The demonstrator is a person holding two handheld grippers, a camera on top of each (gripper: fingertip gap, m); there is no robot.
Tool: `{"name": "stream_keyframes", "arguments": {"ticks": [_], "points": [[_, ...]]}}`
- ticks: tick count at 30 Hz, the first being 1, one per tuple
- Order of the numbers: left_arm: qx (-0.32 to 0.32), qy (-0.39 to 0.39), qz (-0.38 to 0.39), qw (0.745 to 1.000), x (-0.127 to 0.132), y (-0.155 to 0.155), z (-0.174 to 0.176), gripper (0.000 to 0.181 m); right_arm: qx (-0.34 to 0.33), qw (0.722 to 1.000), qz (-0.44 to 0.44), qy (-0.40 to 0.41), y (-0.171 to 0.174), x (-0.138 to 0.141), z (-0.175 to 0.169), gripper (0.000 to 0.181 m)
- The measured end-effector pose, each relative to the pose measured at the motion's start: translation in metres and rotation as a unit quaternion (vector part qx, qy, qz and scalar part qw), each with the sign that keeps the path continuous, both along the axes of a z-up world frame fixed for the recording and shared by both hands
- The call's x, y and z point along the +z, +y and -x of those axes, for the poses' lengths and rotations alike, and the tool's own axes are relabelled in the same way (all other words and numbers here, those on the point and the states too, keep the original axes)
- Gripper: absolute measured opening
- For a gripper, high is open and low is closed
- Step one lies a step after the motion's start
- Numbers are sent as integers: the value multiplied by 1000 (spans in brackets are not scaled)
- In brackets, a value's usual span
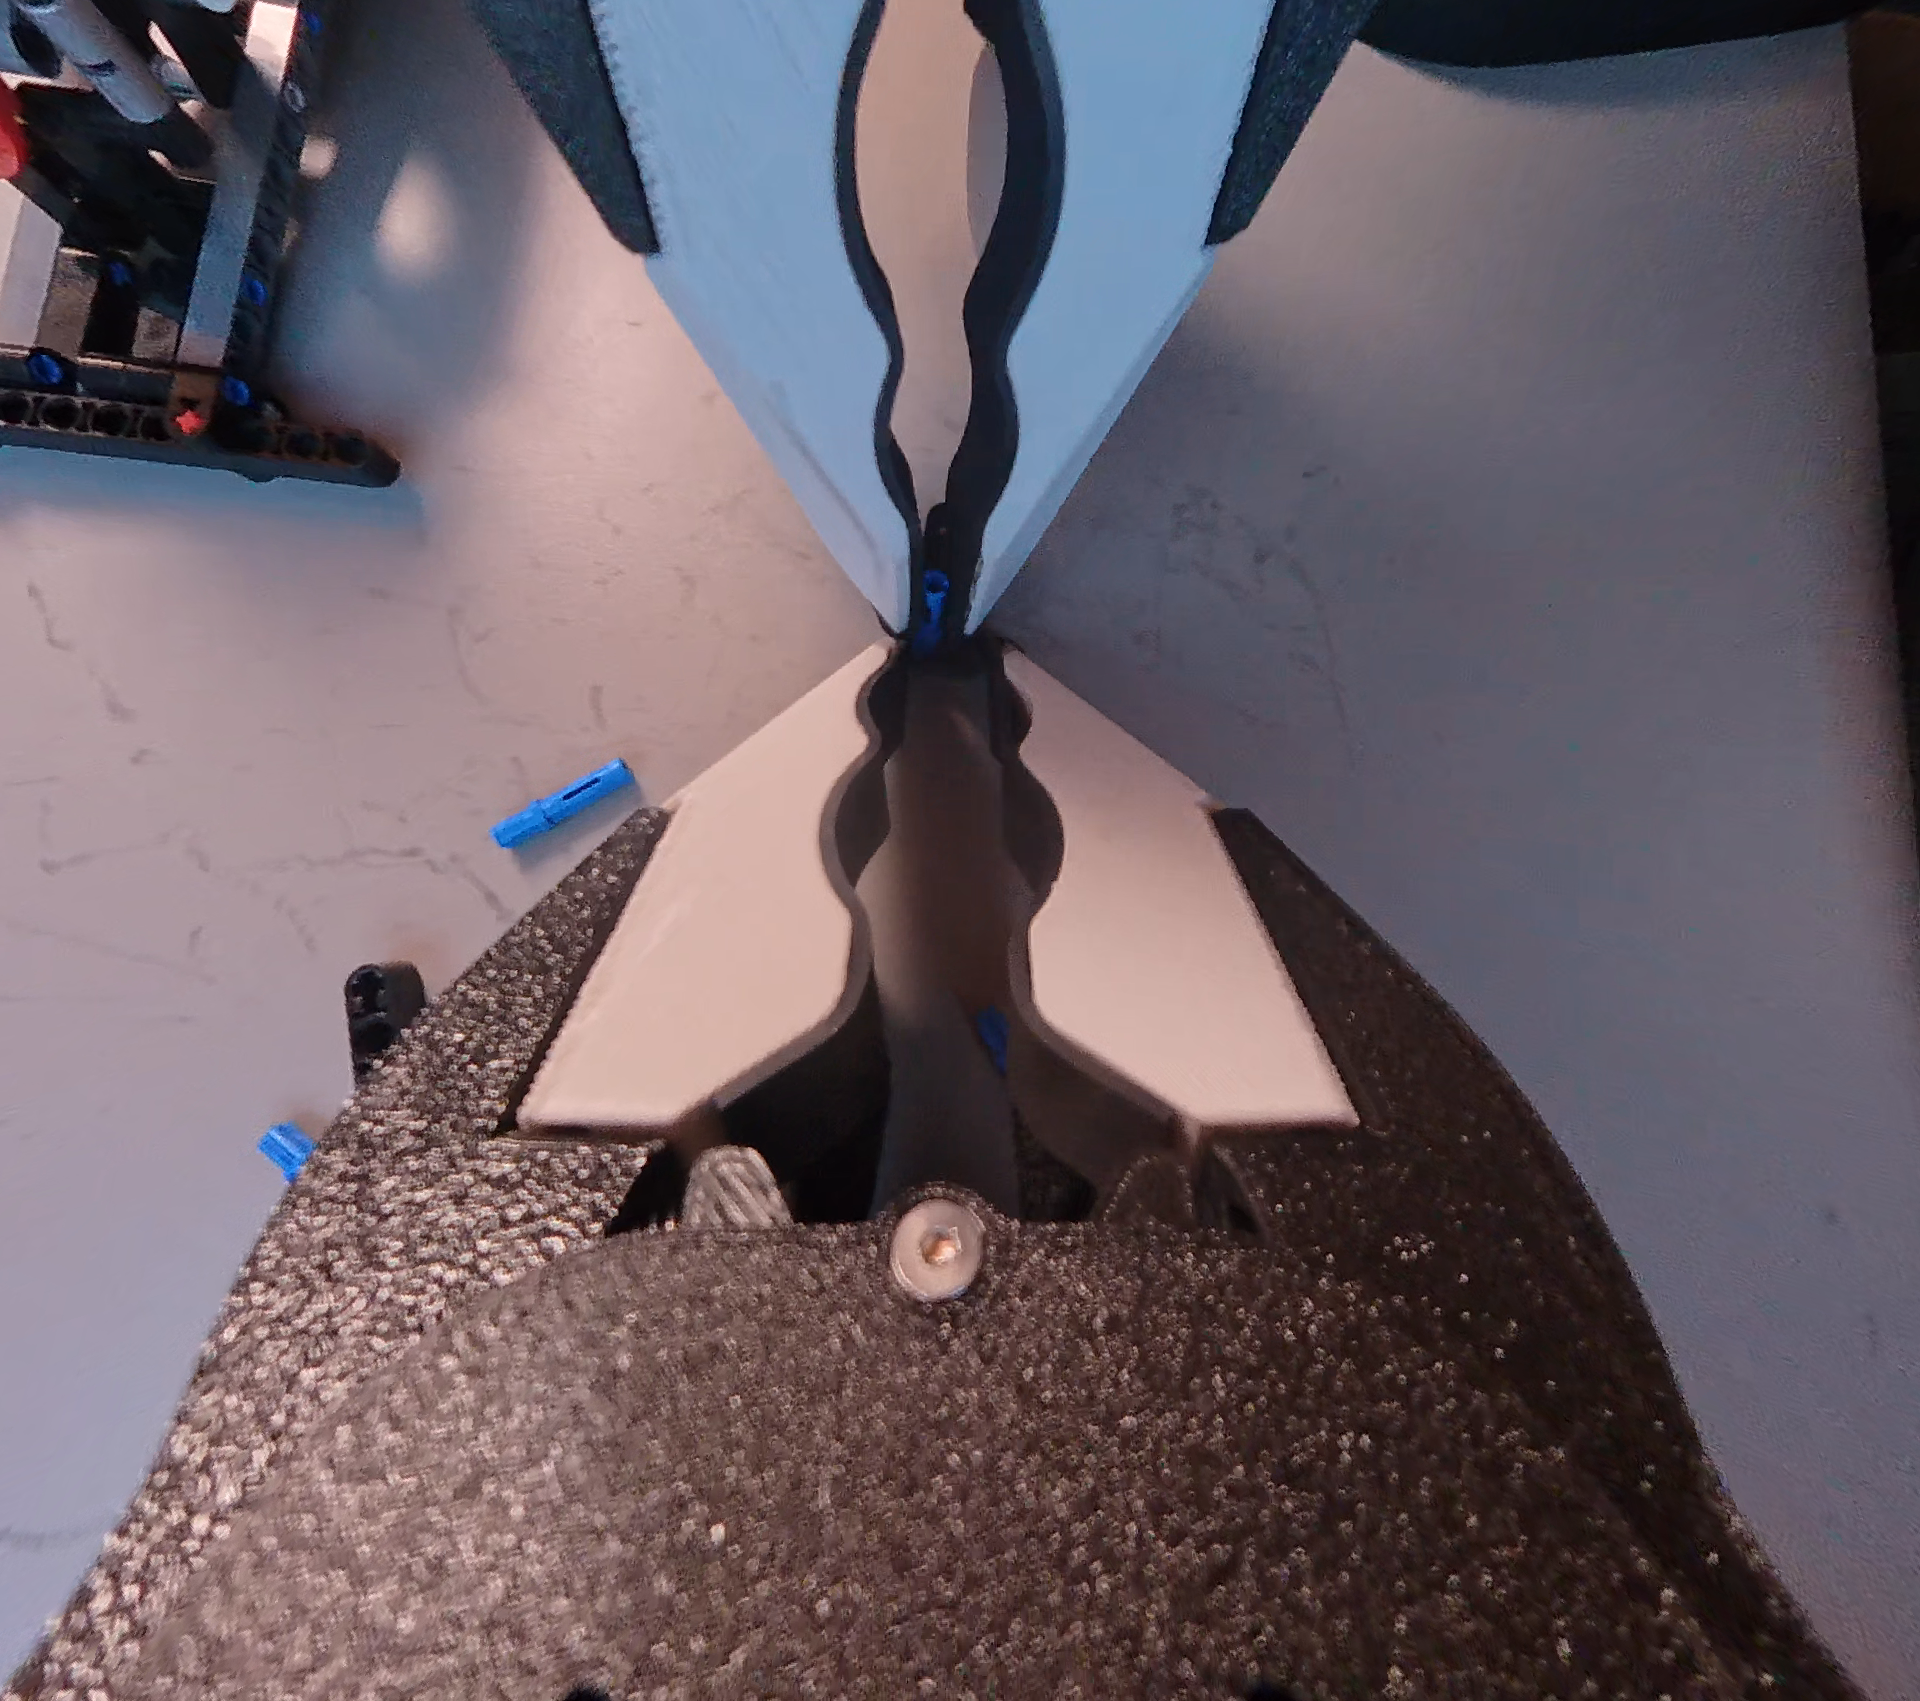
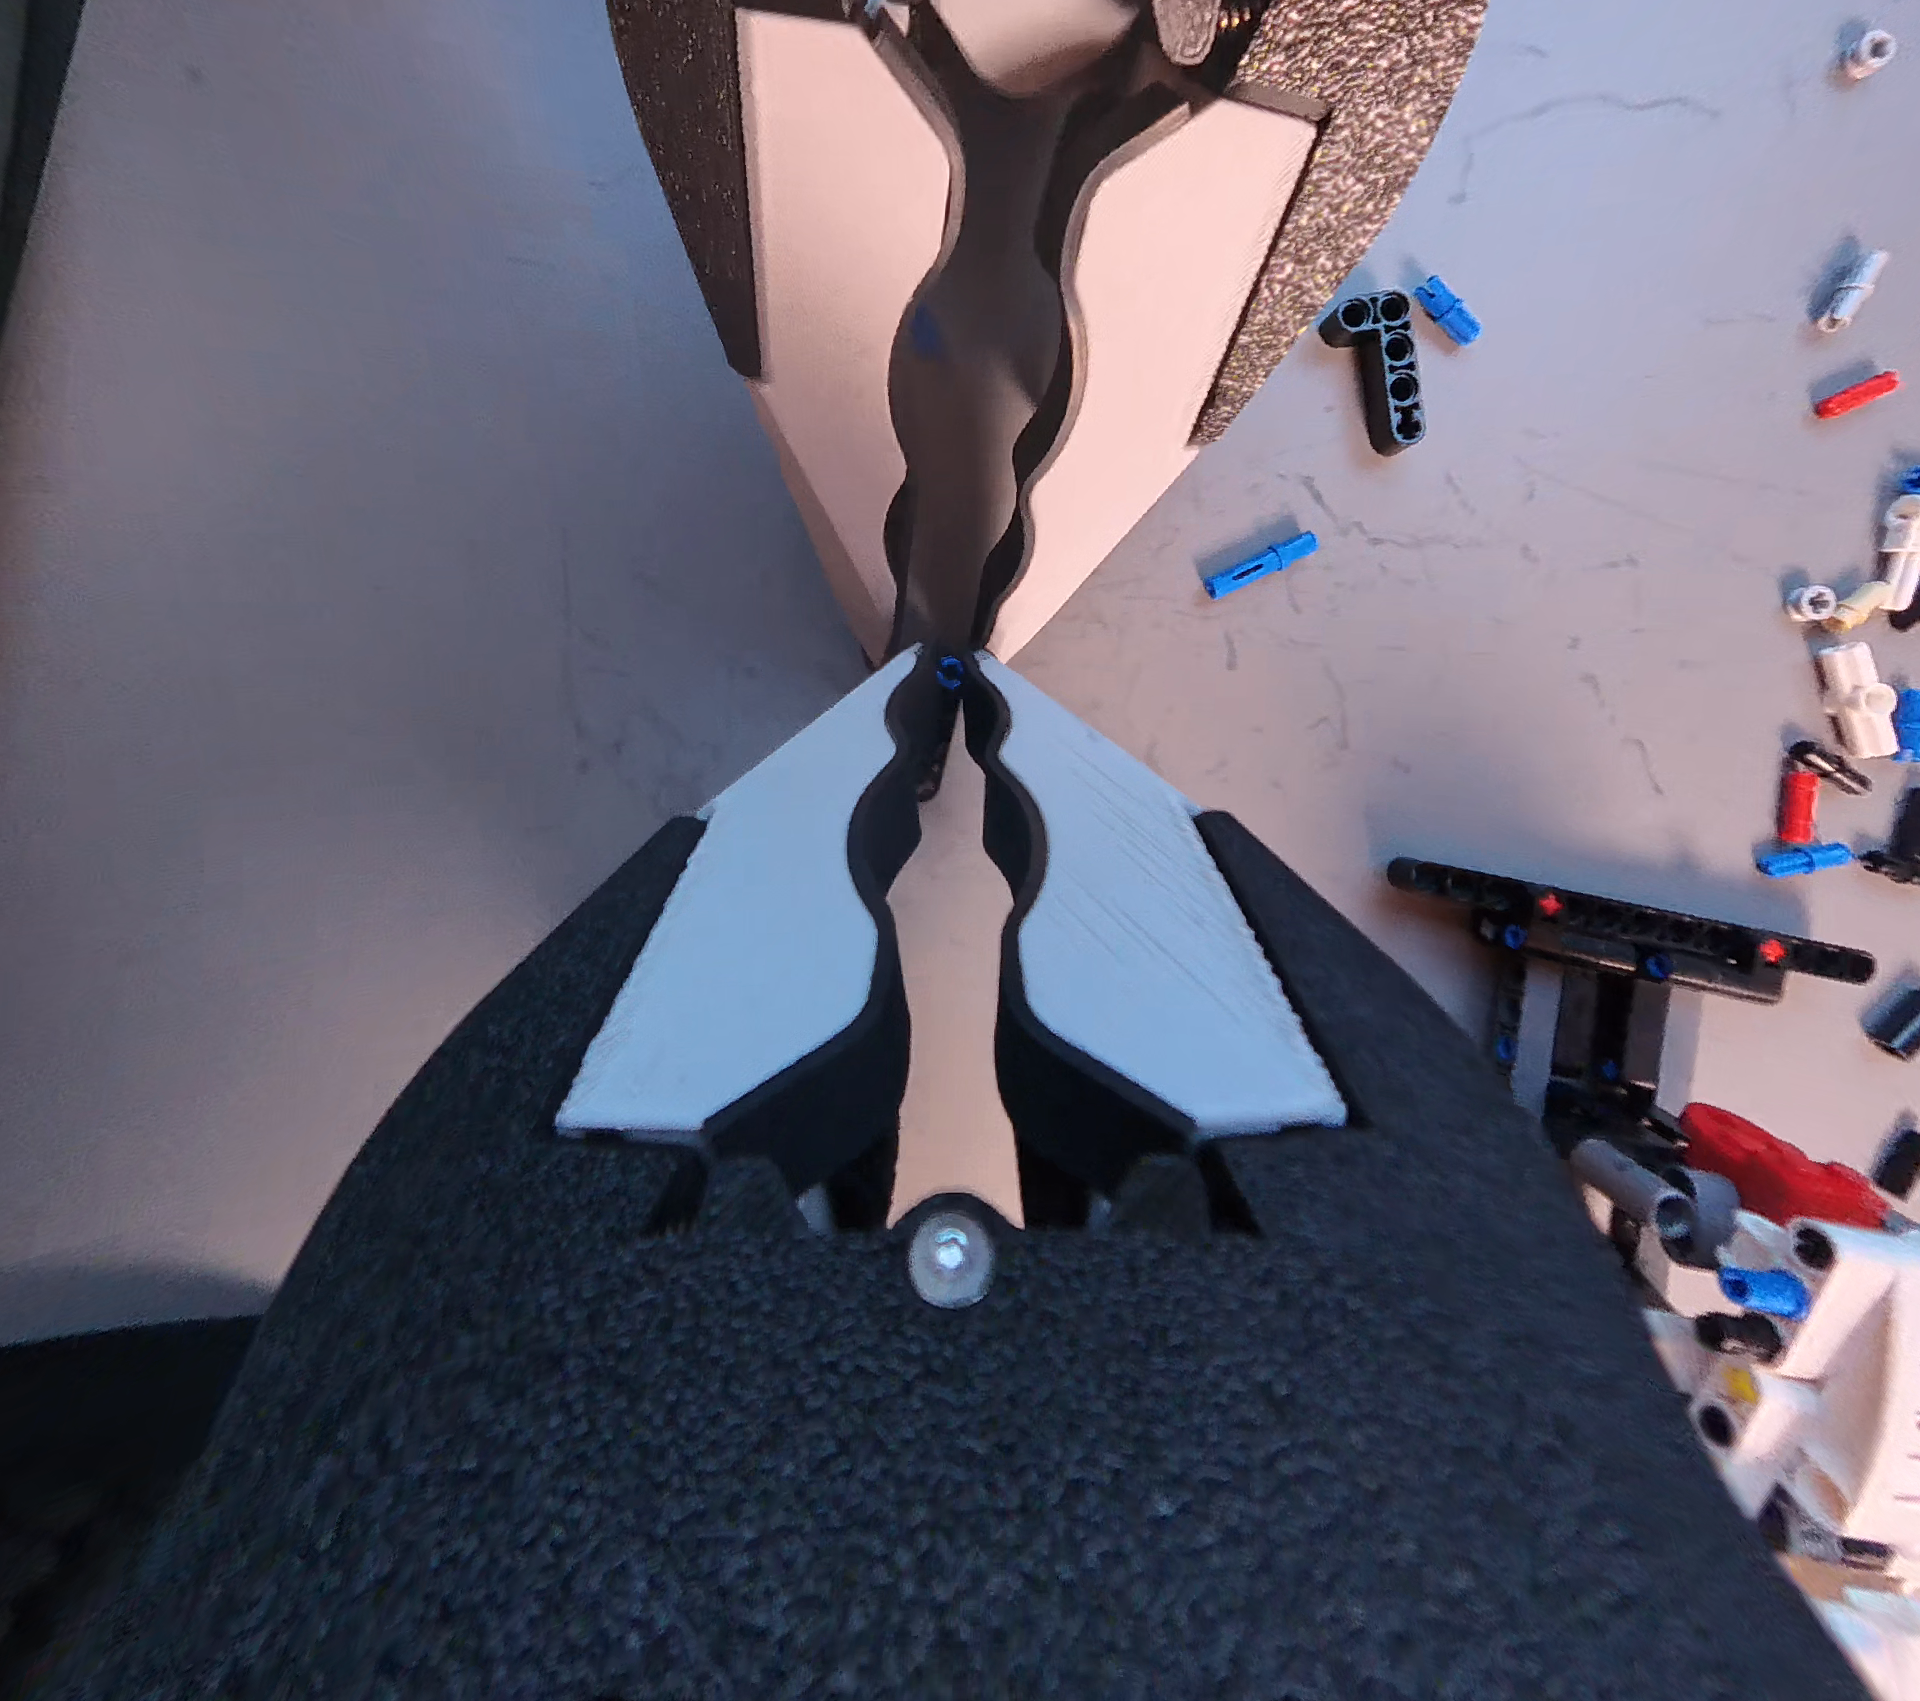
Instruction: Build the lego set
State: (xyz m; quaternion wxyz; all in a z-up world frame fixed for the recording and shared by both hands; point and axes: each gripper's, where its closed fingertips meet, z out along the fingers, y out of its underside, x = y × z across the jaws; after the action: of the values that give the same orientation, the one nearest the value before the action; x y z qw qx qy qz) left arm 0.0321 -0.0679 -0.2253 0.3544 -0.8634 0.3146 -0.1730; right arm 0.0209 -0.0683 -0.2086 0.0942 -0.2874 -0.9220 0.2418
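Left claw (image 1: 940, 649): closed tip to tip against the other; seems to share the pin
Right claw (image 2: 951, 664): closed on a small blue pin (image 2: 950, 672), likely handing over or regripping
Lego build (image 2: 1621, 965): on the table (image 2: 312, 508), well apart
Room: bare table beneath; loose blue pin (image 1: 563, 802) near

Both tools match: the left gripper (image 1: 940, 649) and right gripper (image 2: 948, 664) have speckled black textured housings, pale wedge-shaped fingers lined with wavy black pads (scalloped edges), and one silver screw (image 2: 952, 1256) at lower centre.
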Motion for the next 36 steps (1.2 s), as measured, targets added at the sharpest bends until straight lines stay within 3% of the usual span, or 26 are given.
{"name": "stream_keyframes", "arguments": {"ticks": [6, 11, 29, 33, 36], "points": [[2, 4, -3, 1000, 0, 1, 0, 15, 38, 998, -44, -16, -2, -1, 1, 4], [4, 4, -3, 1000, 0, 0, 1, 15, 36, 999, -21, -31, -2, -1, 1, 4], [9, 5, -3, 1000, 0, -1, 0, 13, -85, 994, 67, 17, 0, -7, 0, 4], [10, 8, -6, 1000, 0, -1, 0, 13, -124, 985, 115, 45, 2, -3, -3, 30], [11, 8, -6, 1000, 0, -1, 0, 12, -138, 983, 101, 64, 9, -4, -11, 31]]}}
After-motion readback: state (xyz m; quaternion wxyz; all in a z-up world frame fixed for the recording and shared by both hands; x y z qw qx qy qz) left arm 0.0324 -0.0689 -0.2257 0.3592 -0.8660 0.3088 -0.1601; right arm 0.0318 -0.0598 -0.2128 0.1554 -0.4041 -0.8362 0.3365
